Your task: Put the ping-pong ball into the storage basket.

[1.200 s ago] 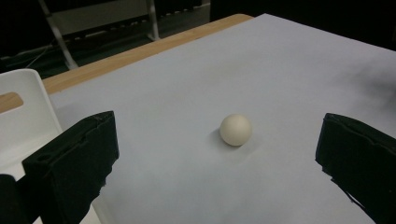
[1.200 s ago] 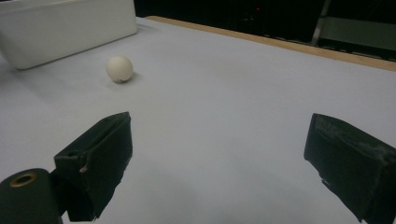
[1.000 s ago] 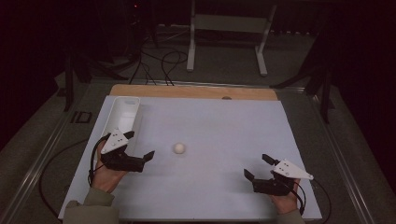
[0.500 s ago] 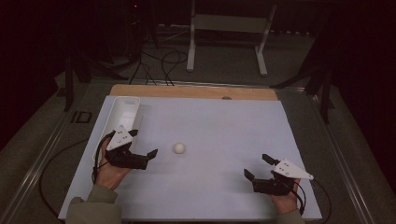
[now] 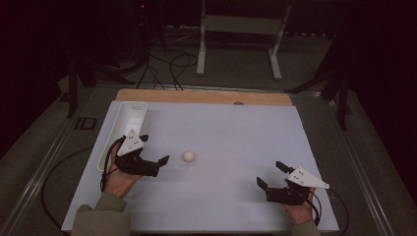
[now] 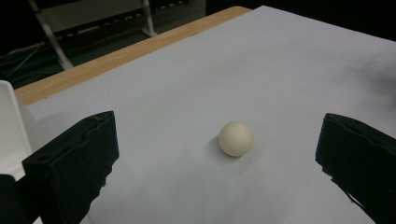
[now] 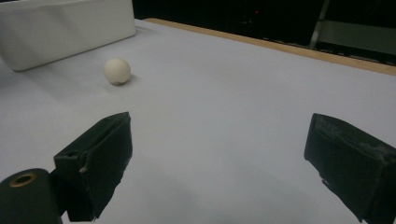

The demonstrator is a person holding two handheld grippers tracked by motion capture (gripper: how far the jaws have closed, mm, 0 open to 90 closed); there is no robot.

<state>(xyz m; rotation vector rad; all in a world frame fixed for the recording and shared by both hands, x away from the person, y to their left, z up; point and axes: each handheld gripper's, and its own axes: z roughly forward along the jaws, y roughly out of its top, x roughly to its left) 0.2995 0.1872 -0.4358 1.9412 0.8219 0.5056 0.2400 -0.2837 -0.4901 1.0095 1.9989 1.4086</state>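
A small white ball (image 5: 189,156) rests on the white sheet (image 5: 236,132) covering the tabletop (image 5: 206,97), left of centre, as a person seated at the near edge holds a gripper in each hand. The left gripper (image 5: 156,151) hovers just beside the ball on its left, its two black fingers (image 6: 74,163) spread wide and pointing toward it; in the left gripper view the ball (image 6: 236,138) sits ahead of the tips, between the lines of the two fingers and touching neither. The left hand (image 5: 120,174) wraps the gripper body from below, a green sleeve (image 5: 101,216) at the wrist.

A long white tray (image 5: 129,114) lies along the sheet's left edge, just behind the left gripper, and its pale wall (image 7: 70,28) rises beyond the ball (image 7: 116,70) in the right gripper view.

The right gripper (image 5: 271,174) sits well apart from the ball near the front right corner of the sheet, its fingers (image 7: 95,161) also spread wide with only bare sheet between them. A strip of bare wood runs along the far edge of the tabletop, and a metal stand (image 5: 241,29) and loose cables (image 5: 172,64) occupy the dark floor beyond.
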